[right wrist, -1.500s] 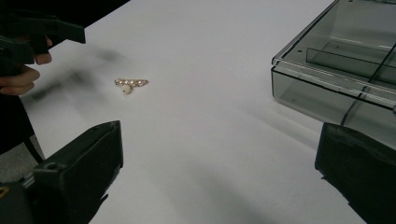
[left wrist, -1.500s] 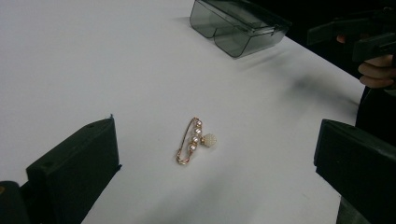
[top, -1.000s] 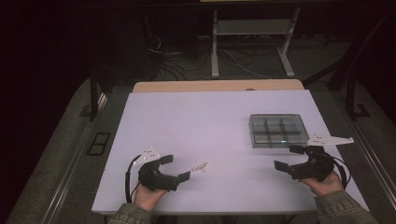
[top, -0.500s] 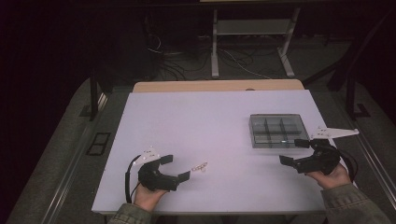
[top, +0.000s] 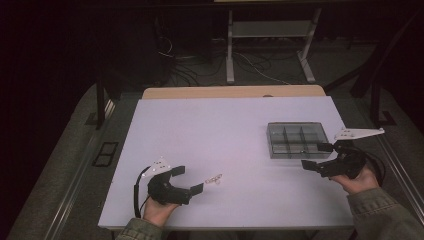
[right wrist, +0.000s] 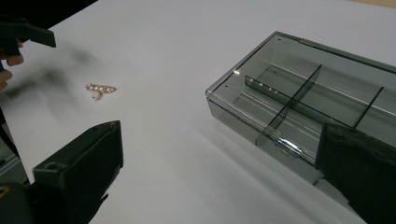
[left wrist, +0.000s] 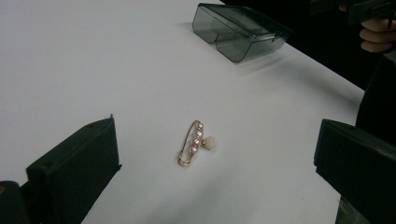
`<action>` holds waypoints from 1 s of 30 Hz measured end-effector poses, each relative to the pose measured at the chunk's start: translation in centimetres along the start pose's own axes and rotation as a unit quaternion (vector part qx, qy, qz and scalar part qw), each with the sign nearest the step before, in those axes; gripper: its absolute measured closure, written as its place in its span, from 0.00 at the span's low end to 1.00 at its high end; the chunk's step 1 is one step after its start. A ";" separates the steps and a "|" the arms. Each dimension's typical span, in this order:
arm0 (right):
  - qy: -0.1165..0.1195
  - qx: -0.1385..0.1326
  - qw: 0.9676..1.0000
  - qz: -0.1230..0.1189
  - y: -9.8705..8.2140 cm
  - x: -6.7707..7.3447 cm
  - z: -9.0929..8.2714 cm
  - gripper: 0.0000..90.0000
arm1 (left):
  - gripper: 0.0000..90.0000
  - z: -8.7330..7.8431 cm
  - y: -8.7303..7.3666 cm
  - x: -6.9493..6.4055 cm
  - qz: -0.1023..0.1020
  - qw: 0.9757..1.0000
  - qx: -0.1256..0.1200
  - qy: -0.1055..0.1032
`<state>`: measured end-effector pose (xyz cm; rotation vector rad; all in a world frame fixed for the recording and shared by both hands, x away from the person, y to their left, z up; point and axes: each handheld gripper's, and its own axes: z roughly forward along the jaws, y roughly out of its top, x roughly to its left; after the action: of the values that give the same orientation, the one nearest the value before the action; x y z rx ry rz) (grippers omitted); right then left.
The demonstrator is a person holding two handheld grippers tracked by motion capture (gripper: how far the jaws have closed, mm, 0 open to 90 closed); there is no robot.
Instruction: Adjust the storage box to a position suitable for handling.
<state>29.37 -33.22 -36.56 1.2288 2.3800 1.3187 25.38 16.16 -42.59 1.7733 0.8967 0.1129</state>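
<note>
A gold pin with pearls [left wrist: 196, 142] lies flat on the white table [top: 225, 130], also seen as the small pin [top: 214, 178] and the pin [right wrist: 99, 89]. My left gripper [top: 189, 179] rests near the front left edge, open, its jaws pointing at the pin just ahead. A smoky clear box with compartments [top: 298, 139] sits at the right; its lid looks closed. The box [right wrist: 308, 102] lies close in front of my right gripper [top: 317, 156], which is open and holds nothing. The box [left wrist: 238, 30] is far off in the left gripper view.
The table's wooden far edge [top: 230, 92] borders a dark floor with cables and a metal stand [top: 270, 35]. A black rail [top: 80, 170] runs along the left side. A hand [left wrist: 376, 39] with the other gripper is at top right in the left gripper view.
My right gripper has moved right and away from me, closer to the box's front right corner. The left gripper and the pin have stayed put.
</note>
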 end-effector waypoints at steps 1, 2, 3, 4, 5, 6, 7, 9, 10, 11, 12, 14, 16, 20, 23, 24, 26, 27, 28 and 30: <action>0.000 0.000 1.000 0.000 0.0 0.0 0.0 0.01 | 0.00 0.0 0.0 0.0 0.001 1.000 0.001 -0.001; -0.001 0.002 1.000 0.001 0.1 -0.3 0.0 0.01 | 0.00 0.0 0.0 0.0 0.001 1.000 0.001 -0.001; -0.001 0.002 1.000 0.001 0.1 -0.3 0.0 0.01 | 0.00 0.1 0.0 0.0 0.002 1.000 0.002 0.000; -0.002 0.004 1.000 0.003 0.3 -0.5 0.0 0.01 | 0.00 0.1 0.0 0.0 0.002 1.000 0.002 0.000; -0.002 0.004 1.000 0.003 0.3 -0.5 0.0 0.01 | 0.00 0.1 0.0 0.0 0.003 1.000 0.002 -0.001; -0.001 0.005 1.000 0.004 0.4 -0.6 0.0 0.01 | 0.00 0.0 0.0 0.0 0.003 1.000 0.002 -0.001; -0.002 0.007 1.000 0.002 0.5 -0.8 0.0 0.01 | 0.00 0.1 0.0 0.0 0.002 1.000 0.001 -0.001; -0.002 0.008 1.000 0.002 0.8 -1.1 0.0 0.01 | 0.00 0.1 0.0 0.0 0.002 1.000 0.001 -0.001; -0.002 0.008 1.000 0.002 0.8 -1.1 0.0 0.01 | 0.00 0.1 0.0 0.0 0.002 1.000 0.001 -0.001; -0.002 0.012 1.000 0.003 0.9 -1.2 0.1 0.01 | 0.00 0.1 0.0 0.0 0.002 1.000 0.002 -0.001; -0.002 0.012 1.000 0.003 0.9 -1.2 0.1 0.01 | 0.00 0.1 0.0 0.0 0.003 1.000 0.002 0.000; -0.002 0.017 1.000 -0.002 1.1 -1.2 0.2 0.01 | 0.00 0.0 0.0 0.0 0.003 1.000 0.001 0.000; -0.004 0.021 1.000 -0.005 1.5 -1.4 0.4 0.01 | 0.00 0.0 0.0 0.0 0.002 1.000 0.000 0.000; -0.003 0.022 1.000 -0.003 2.0 -1.9 0.4 0.01 | 0.00 0.0 0.0 -0.1 0.002 1.000 0.000 -0.001; -0.005 0.024 1.000 -0.001 2.3 -2.3 0.5 0.01 | 0.00 0.0 0.0 0.0 0.003 1.000 0.000 -0.001; -0.006 0.026 1.000 0.000 2.4 -2.5 0.6 0.01 | 0.00 0.0 0.0 0.0 0.003 1.000 0.001 0.000; -0.009 0.028 1.000 0.002 2.5 -2.9 0.7 0.01 | 0.00 0.0 0.0 0.0 0.004 1.000 0.001 0.000; -0.011 0.029 1.000 0.004 2.6 -3.1 0.7 0.01 | 0.00 0.1 0.0 0.0 0.003 1.000 0.001 0.000; -0.011 0.029 1.000 0.004 2.6 -3.1 0.7 0.01 | 0.00 0.0 0.0 0.0 0.004 1.000 0.001 0.000; -0.016 0.033 0.999 0.008 2.6 -3.8 0.8 0.01 | 0.00 0.0 0.0 0.0 0.004 1.000 0.001 -0.001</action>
<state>33.76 -34.70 -35.93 1.2807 2.4145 1.2232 25.39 16.12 -42.56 1.7790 0.8893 0.1152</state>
